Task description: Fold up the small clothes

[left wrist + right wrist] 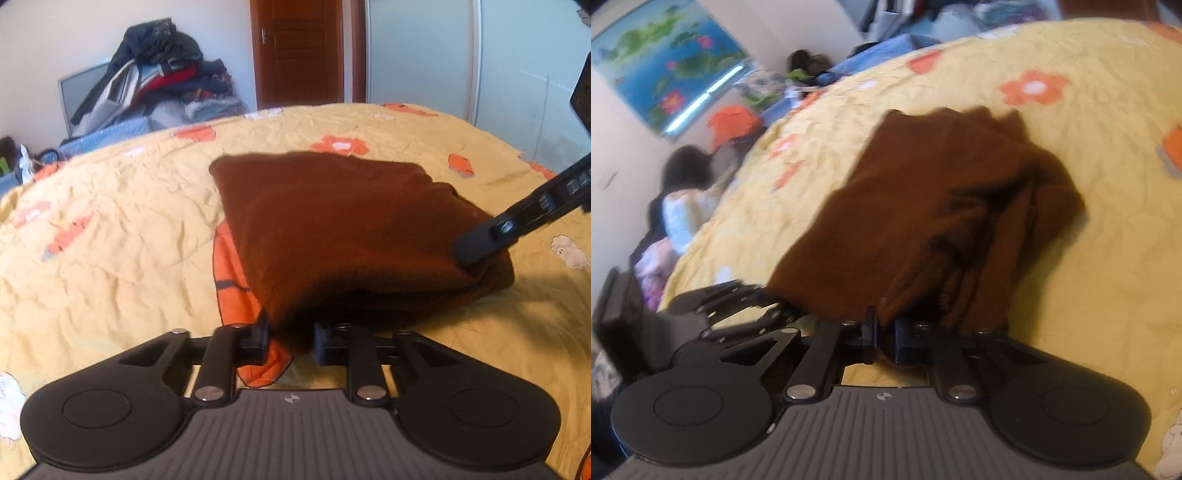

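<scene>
Two grippers, left gripper [290, 341] and right gripper [884, 334], jaws pinched on brown garment [347, 225] over bed [110, 221]; uneven pull risks thick fold slipping, layers splaying.

A bed is covered by a yellow quilt [122, 221] printed with orange flowers, its surface wrinkled. Beyond the quilt's far edge, a brown wooden door [297, 51] is set in a white wall [44, 40], with pale wardrobe panels [421, 51] to its right. A heap of clothes [162, 70] is piled past the far left corner. In the right wrist view, a poster of lotus flowers [668, 62] is hung on the wall. The room is lit by soft daylight.
</scene>
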Demonstrator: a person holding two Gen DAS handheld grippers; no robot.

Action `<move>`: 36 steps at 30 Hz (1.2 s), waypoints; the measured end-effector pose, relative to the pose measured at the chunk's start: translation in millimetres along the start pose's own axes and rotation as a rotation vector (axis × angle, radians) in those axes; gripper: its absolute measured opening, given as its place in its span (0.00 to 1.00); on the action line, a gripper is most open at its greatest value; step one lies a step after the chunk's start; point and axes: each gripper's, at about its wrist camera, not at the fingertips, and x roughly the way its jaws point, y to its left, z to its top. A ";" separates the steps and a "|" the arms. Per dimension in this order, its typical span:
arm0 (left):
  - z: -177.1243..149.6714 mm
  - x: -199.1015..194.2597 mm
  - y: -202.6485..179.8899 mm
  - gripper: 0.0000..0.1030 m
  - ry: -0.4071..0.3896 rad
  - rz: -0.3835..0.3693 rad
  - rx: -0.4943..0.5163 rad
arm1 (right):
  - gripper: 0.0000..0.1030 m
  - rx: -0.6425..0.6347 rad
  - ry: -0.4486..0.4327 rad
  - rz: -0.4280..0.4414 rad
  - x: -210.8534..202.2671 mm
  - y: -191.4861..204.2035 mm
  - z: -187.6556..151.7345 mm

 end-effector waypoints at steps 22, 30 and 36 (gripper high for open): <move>21.7 -14.7 0.7 0.87 -0.128 -0.090 -0.059 | 0.94 -0.031 -0.229 0.045 -8.0 1.2 65.4; 9.0 30.6 -3.8 0.87 0.017 -0.073 -0.030 | 0.77 -0.127 -0.107 -0.109 70.3 -33.3 60.2; 20.9 6.6 18.3 0.86 -0.027 -0.057 -0.081 | 0.79 -0.095 -0.060 -0.134 61.7 -25.5 82.7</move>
